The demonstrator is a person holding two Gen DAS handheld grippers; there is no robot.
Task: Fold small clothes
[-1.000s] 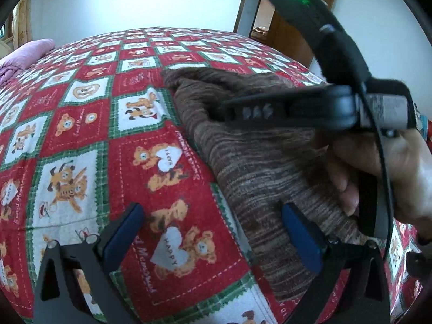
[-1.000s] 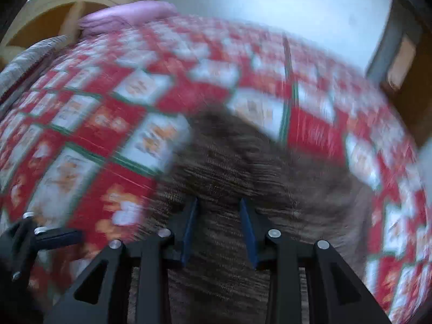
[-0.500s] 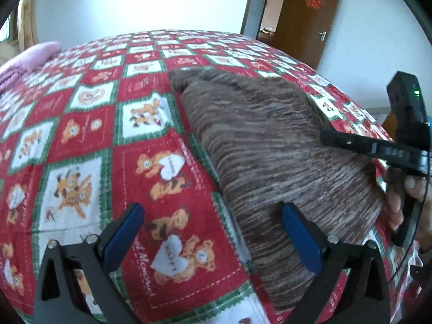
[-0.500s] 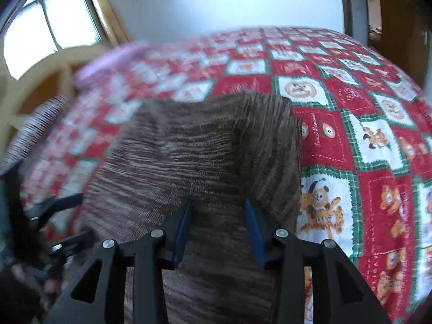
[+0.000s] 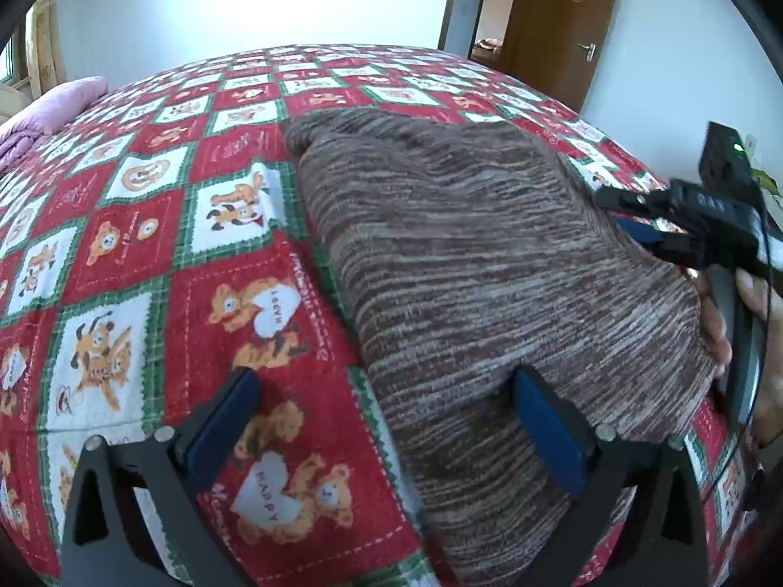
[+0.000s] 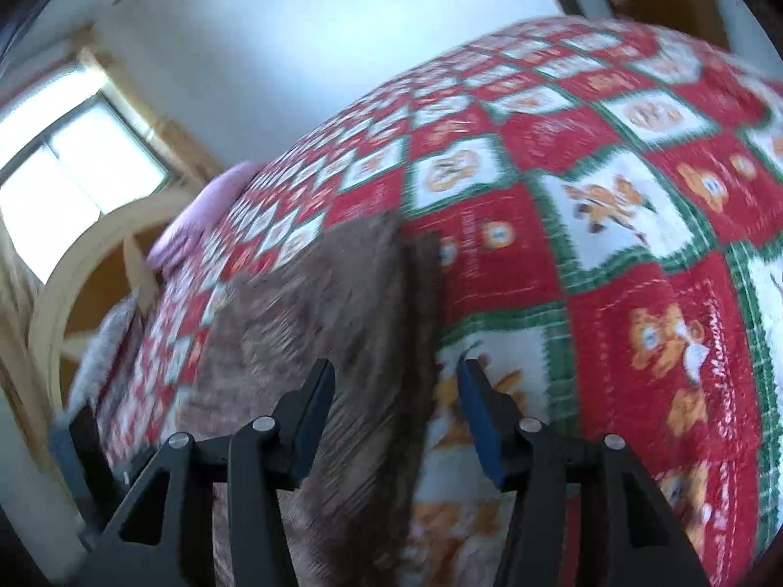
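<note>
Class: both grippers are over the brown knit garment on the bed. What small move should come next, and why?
Probably close the right gripper on the garment edge between its open fingers. That edge runs through the gap, nothing is held yet, and the left gripper is also open over the near end on the quilt.

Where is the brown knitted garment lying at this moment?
In the left wrist view the brown knitted garment lies on the red bear-print bedspread, right of centre, between the open left gripper and the right gripper.

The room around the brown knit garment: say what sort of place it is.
Most likely a home bedroom. The brown knit garment lies on a bed's teddy-bear quilt, a pink pillow sits at its far end, and a wooden door stands behind.
</note>
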